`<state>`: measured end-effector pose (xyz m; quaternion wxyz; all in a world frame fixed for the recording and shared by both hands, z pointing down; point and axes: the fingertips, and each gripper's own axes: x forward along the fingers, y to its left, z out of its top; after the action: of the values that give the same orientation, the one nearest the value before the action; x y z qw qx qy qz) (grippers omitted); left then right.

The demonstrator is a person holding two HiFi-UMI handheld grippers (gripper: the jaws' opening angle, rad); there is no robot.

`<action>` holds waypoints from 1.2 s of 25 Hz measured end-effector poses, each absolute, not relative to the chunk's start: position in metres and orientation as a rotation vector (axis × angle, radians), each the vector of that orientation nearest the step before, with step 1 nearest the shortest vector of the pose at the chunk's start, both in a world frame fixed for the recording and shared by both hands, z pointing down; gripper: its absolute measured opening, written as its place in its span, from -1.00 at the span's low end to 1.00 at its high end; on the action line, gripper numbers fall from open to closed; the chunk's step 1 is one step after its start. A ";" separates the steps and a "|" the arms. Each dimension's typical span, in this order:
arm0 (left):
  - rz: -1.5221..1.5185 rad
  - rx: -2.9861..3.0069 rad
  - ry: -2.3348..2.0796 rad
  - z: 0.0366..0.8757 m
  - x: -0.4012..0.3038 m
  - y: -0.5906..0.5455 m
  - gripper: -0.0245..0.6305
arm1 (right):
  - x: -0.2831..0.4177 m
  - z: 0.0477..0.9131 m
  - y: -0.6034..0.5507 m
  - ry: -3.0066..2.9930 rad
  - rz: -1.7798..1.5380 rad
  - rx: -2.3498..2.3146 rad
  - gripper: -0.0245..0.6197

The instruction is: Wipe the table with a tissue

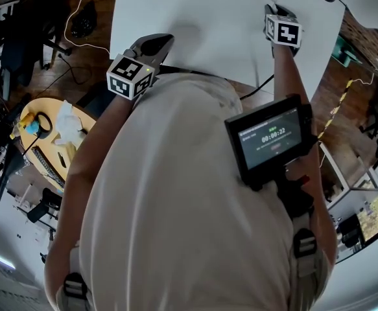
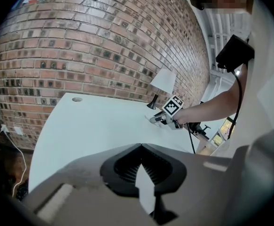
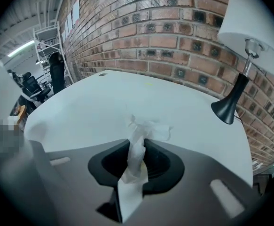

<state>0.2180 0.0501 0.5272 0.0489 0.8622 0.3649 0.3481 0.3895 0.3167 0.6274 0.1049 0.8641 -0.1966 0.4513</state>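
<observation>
The white table (image 1: 208, 11) fills the top of the head view. My right gripper (image 1: 273, 8) is at its far right part, pointing steeply down, shut on a crumpled white tissue (image 3: 144, 128). The tissue sticks out past the fingertips onto the table (image 3: 94, 102). My right gripper (image 3: 137, 141) also shows in the left gripper view, low over the table with its marker cube (image 2: 173, 106) on top. My left gripper (image 1: 161, 42) hovers over the near table edge. Its jaws (image 2: 140, 147) meet at the tips with nothing between them.
A lamp with a black base (image 3: 223, 111) and white shade (image 2: 163, 80) stands at the table's far right, by the brick wall (image 2: 80, 41). A round wooden side table (image 1: 78, 112) with clutter is left of the person. A small monitor (image 1: 270, 138) hangs on the person's chest.
</observation>
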 end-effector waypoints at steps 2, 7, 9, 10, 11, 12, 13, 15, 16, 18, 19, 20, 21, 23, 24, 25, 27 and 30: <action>1.061 2.628 1.107 0.528 0.217 0.051 -0.91 | 0.390 0.627 0.308 -0.591 1.314 2.551 -0.68; 1.064 2.629 1.107 0.527 0.215 0.053 -0.91 | 0.384 0.625 0.258 -0.809 1.242 2.475 -0.68; 1.061 2.633 1.101 0.526 0.215 0.052 -0.91 | 0.377 0.624 0.238 -0.914 1.227 2.420 -0.68; 1.059 2.635 1.097 0.525 0.215 0.051 -0.91 | 0.371 0.624 0.231 -0.969 1.226 2.395 -0.68; 1.055 2.638 1.092 0.525 0.216 0.051 -0.91 | 0.365 0.624 0.226 -1.021 1.227 2.372 -0.68; 1.052 2.640 1.087 0.524 0.216 0.050 -0.91 | 0.359 0.625 0.225 -1.063 1.230 2.353 -0.68; 1.048 2.643 1.081 0.524 0.216 0.050 -0.91 | 0.353 0.625 0.229 -1.088 1.234 2.337 -0.68; 1.039 2.644 1.068 0.523 0.217 0.049 -0.91 | 0.345 0.627 0.246 -1.078 1.247 2.330 -0.68; 1.037 2.645 1.063 0.523 0.217 0.049 -0.91 | 0.345 0.628 0.258 -1.049 1.255 2.343 -0.68; 1.039 2.645 1.056 0.524 0.216 0.049 -0.91 | 0.354 0.629 0.280 -0.973 1.272 2.397 -0.68; 1.041 2.644 1.055 0.524 0.215 0.050 -0.91 | 0.362 0.629 0.288 -0.936 1.279 2.430 -0.68; 1.043 2.643 1.057 0.525 0.214 0.052 -0.91 | 0.369 0.629 0.293 -0.903 1.284 2.458 -0.68; 1.045 2.642 1.059 0.525 0.212 0.054 -0.91 | 0.375 0.628 0.296 -0.877 1.284 2.477 -0.68; 1.047 2.641 1.055 0.526 0.209 0.056 -0.91 | 0.382 0.627 0.294 -0.842 1.276 2.487 -0.68; 1.046 2.642 1.048 0.527 0.207 0.056 -0.91 | 0.382 0.626 0.291 -0.832 1.268 2.484 -0.68; 1.044 2.643 1.038 0.527 0.206 0.054 -0.91 | 0.382 0.626 0.285 -0.832 1.259 2.479 -0.68; 1.034 2.649 1.021 0.527 0.204 0.054 -0.91 | 0.378 0.624 0.272 -0.863 1.240 2.460 -0.68; 1.011 2.647 1.036 0.526 0.203 0.062 -0.91 | 0.368 0.624 0.258 -0.941 1.232 2.407 -0.68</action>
<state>0.2028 0.0624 0.5261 0.0623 0.8756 0.3429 0.3345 0.3676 0.2579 0.6240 0.1387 0.8325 -0.3256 0.4263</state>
